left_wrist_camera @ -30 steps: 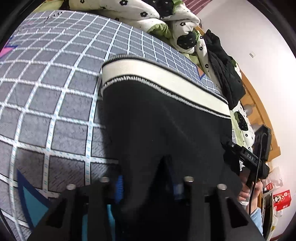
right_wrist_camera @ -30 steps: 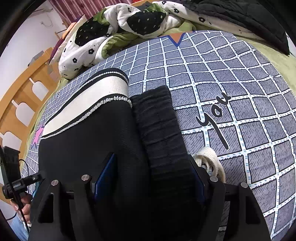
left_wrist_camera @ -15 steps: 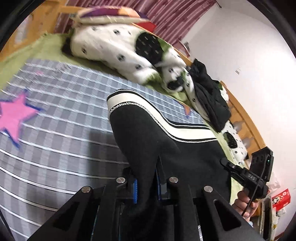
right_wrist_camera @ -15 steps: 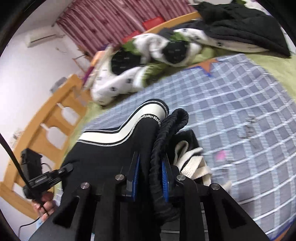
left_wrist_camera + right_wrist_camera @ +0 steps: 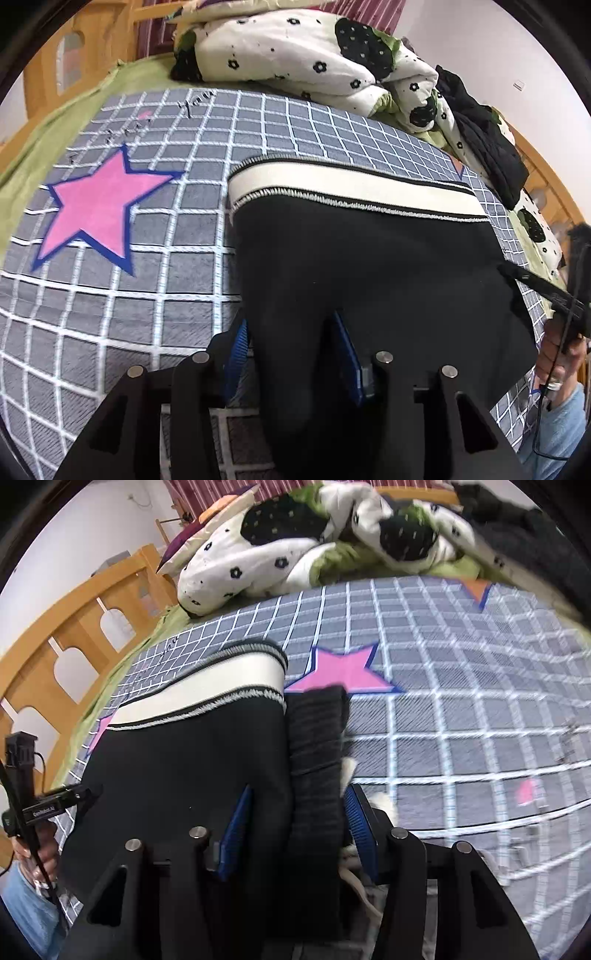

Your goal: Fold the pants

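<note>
- Pants (image 5: 369,266), black with a cream band (image 5: 351,186) at the far edge, lie folded on your grey checked blanket (image 5: 147,295), spread across the middle of the bed.
- Your left gripper (image 5: 291,354) has its jaws opening; a fold of the black cloth runs up between the blue pads (image 5: 236,347), which stand part-way apart. Whether they still press on it you cannot tell for sure, though gaps show on both sides.
- Your right gripper (image 5: 295,827) is opening too, with the ribbed waistband (image 5: 316,760) and a layer of the black cloth between its pads (image 5: 360,823), which look clear of the fabric.
- A cream drawstring (image 5: 349,770) peeks out just right of the waistband, near the right pad.
- A pink star (image 5: 99,206) on the blanket sits left of the pants in the left view.
- A white flowered quilt (image 5: 306,59) is bunched at the far end of the bed, with dark clothes (image 5: 484,136) heaped to its right.
- A wooden bed rail (image 5: 66,635) runs along the left side in the right view.
</note>
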Available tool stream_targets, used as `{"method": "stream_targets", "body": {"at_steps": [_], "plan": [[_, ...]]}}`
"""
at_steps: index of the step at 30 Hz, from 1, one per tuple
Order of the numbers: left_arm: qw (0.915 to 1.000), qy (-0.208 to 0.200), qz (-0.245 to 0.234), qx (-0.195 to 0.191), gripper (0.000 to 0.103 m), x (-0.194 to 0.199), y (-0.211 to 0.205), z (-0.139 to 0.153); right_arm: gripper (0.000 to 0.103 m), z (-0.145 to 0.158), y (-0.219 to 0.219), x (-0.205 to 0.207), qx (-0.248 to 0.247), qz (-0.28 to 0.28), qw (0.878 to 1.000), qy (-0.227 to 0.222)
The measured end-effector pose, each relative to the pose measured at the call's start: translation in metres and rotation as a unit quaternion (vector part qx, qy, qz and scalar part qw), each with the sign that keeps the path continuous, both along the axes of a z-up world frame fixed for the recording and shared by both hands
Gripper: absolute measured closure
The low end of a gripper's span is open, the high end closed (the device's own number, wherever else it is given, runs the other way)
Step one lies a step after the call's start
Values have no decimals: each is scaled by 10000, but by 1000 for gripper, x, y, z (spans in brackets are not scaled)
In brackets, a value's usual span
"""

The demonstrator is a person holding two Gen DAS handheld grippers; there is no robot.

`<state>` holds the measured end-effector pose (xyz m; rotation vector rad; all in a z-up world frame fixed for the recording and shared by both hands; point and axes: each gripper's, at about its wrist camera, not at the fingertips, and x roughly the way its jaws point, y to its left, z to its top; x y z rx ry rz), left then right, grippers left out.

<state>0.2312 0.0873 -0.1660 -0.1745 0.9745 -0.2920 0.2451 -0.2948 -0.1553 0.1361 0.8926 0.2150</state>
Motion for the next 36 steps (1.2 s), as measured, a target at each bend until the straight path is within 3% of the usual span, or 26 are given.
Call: {"method": "stream_targets", "body": {"at_steps": [2,4,6,9,11,12,14,15,17,19,21,23,25,30,33,36], "plan": [[9999,-108,6,-38,38,-7,1,4,54,16,-1,-14,-45,11,9996,-280],[9997,-255,-5,66,38,-16,0,10,54,26,3,-28,-5,166,9983,-566],[9994,-275,66,202,38,-19,0,12,54,25,10,-29,-73,240,9981,-554],[9993,-239,203,189,38,-26,7,16,65,4,23,-16,-235,253,9992,-213],[9994,-234,237,124,38,-35,13,17,69,-7,26,-10,-340,128,9990,-255],[9994,-225,240,117,38,-41,16,17,80,-9,30,-9,-384,172,9986,-323],[9993,-222,249,156,38,-52,20,14,89,-10,34,-7,-468,247,9978,-387],[9990,-249,315,203,38,-58,23,14,94,-6,30,-8,-281,273,9984,-399],[9985,-317,387,202,38,-69,28,15,95,10,10,-16,553,233,9970,-479],[9986,-371,379,66,38,-80,30,20,95,30,-3,-29,889,236,9934,-690],[9984,-429,370,3,38,-86,29,23,95,40,-5,-41,312,119,9949,-956],[9983,-459,368,38,38,-90,25,23,93,26,-10,-35,71,78,9980,-631],[9982,-446,345,190,38,-89,16,24,82,-3,-17,-24,35,-35,9999,-89],[9967,-732,321,165,38,-80,-2,38,78,20,-22,-43,159,-125,9988,-443],[9953,-902,319,181,38,-61,-18,46,77,47,-11,-51,-138,-83,9948,-1010],[9943,-1011,221,252,38,-32,-36,55,77,58,7,-34,-413,3,9927,-1137]]}}
